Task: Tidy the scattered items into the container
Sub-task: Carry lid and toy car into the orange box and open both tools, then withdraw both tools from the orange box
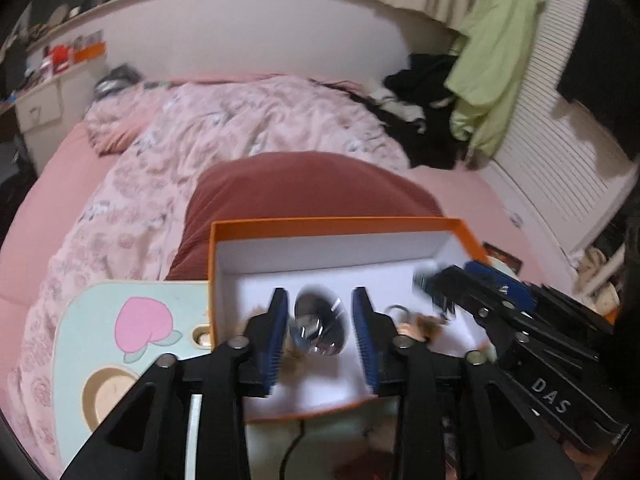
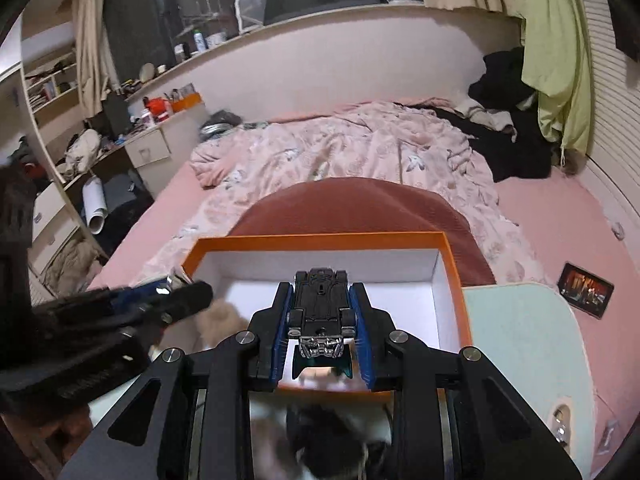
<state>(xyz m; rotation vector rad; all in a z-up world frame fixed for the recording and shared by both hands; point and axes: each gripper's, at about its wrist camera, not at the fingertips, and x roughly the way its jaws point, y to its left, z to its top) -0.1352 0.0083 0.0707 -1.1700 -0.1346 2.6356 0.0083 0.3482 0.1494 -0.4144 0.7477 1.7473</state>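
An orange box (image 1: pixel 280 226) with a white inside sits on a pale green board on the bed; it also shows in the right wrist view (image 2: pixel 320 238). My left gripper (image 1: pixel 320 296) is open above the box, with a shiny metal round object (image 1: pixel 318 326) lying in the box between its blue pads. A key ring and a furry tan item (image 1: pixel 416 320) lie beside it. My right gripper (image 2: pixel 320 292) is shut on a black toy car (image 2: pixel 320 304), held upside down over the box. It enters the left wrist view from the right (image 1: pixel 452 280).
The pale green board (image 1: pixel 104 320) with a pink peach print extends left of the box and right in the other view (image 2: pixel 520 332). A dark red cushion (image 2: pixel 352 208) lies behind the box, then a pink quilt (image 2: pixel 360 148). A small dark card (image 2: pixel 586 284) lies on the sheet.
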